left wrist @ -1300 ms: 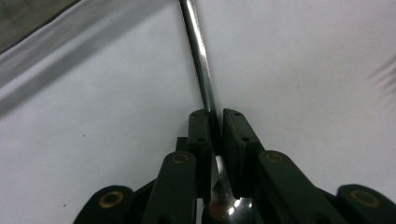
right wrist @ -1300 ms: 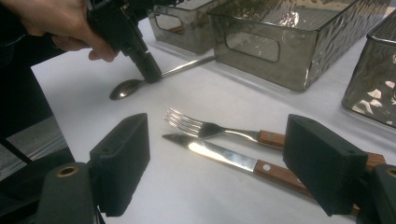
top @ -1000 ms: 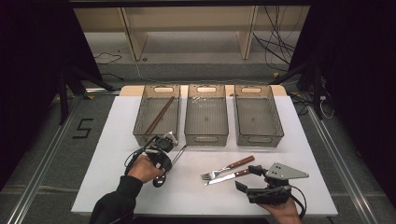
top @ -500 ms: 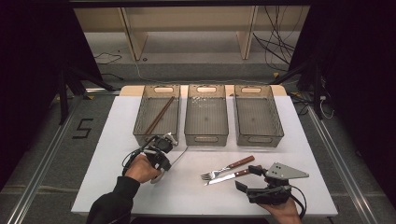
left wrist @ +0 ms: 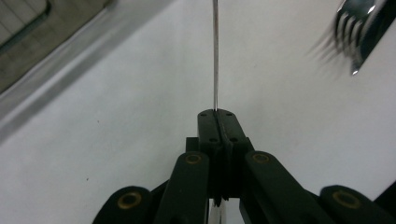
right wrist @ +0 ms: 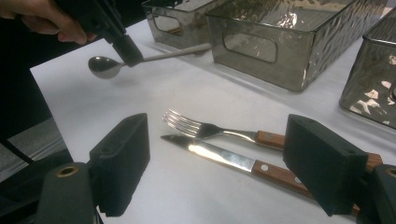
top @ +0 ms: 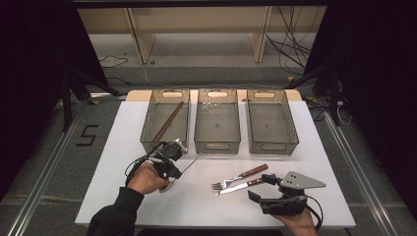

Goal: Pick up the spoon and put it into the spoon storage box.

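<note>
Polished steel spoon (right wrist: 105,65) clenched at its neck by left gripper (top: 169,160), near table's (top: 123,147) left front, handle toward bins, presumably for sorting. Right gripper (right wrist: 233,163) spread wide over wooden-handled fork (right wrist: 205,127) and knife (right wrist: 219,157).

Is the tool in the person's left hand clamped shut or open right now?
Shut. The left gripper has its fingers pressed together around the spoon, gripping its thin handle.

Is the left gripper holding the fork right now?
No, the left gripper is shut on a spoon; the fork lies on the table.
</note>
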`<state>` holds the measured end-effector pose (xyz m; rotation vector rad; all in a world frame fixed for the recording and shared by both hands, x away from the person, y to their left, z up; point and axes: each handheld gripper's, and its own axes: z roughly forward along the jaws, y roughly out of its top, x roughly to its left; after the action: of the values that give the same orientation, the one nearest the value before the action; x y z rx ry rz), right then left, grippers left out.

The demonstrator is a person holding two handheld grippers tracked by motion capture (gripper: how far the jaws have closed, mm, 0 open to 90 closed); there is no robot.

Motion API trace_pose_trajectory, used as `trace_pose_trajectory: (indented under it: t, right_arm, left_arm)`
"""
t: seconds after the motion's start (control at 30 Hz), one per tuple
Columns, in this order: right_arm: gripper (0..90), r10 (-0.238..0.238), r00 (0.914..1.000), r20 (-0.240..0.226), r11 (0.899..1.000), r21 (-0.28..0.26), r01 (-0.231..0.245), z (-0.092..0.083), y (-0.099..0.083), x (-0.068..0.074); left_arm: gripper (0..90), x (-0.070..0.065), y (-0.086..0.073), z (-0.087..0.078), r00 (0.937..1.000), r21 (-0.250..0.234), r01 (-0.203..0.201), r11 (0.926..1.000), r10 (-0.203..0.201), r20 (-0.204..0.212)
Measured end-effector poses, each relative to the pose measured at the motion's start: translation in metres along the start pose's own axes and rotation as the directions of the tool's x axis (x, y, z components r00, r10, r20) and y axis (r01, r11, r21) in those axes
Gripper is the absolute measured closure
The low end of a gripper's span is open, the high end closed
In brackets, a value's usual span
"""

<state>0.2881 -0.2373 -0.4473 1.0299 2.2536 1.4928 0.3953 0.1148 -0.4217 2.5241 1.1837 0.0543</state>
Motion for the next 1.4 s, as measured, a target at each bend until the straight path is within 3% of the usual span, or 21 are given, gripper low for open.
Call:
trace_pose_trajectory:
  t: [0.2, 0.33, 0.47, 0.7, 1.03, 1.4]
  right_arm:
    - [23.5, -0.001, 1.0, 0.002, 1.0, -0.003, 0.001, 0.0, 0.0, 0.0]
    - [23.5, -0.001, 1.0, 0.0, 1.0, -0.003, 0.001, -0.001, 0.0, 0.0]
    - [23.5, 0.001, 1.0, 0.0, 1.0, -0.006, -0.001, -0.001, 0.0, 0.0]
    - [23.4, -0.002, 1.0, -0.001, 1.0, -0.009, 0.002, -0.002, 0.0, 0.0]
    - [23.4, 0.002, 1.0, -0.005, 1.0, -0.011, -0.002, -0.002, 0.0, 0.0]
    - [23.4, 0.0, 1.0, -0.007, 1.0, -0.014, 0.0, -0.002, 0.0, -0.001]
  left_arm:
    - [89.4, -0.003, 0.011, -0.012, 0.9998, -0.094, -0.001, 0.9956, 0.003, 0.02]
    - [89.5, -0.003, 0.022, -0.019, 0.9996, -0.154, 0.001, 0.988, 0.003, 0.027]
    - [89.5, -0.001, 0.035, -0.025, 0.9994, -0.211, 0.007, 0.9774, 0.0, 0.034]
    - [89.4, 0.005, 0.057, -0.032, 0.9987, -0.305, 0.036, 0.9516, -0.023, 0.045]
    - [89.4, 0.014, 0.085, -0.039, 0.9982, -0.364, 0.054, 0.9298, -0.041, 0.043]
    - [89.4, 0.019, 0.107, -0.04, 0.9977, -0.389, 0.063, 0.9191, -0.05, 0.045]
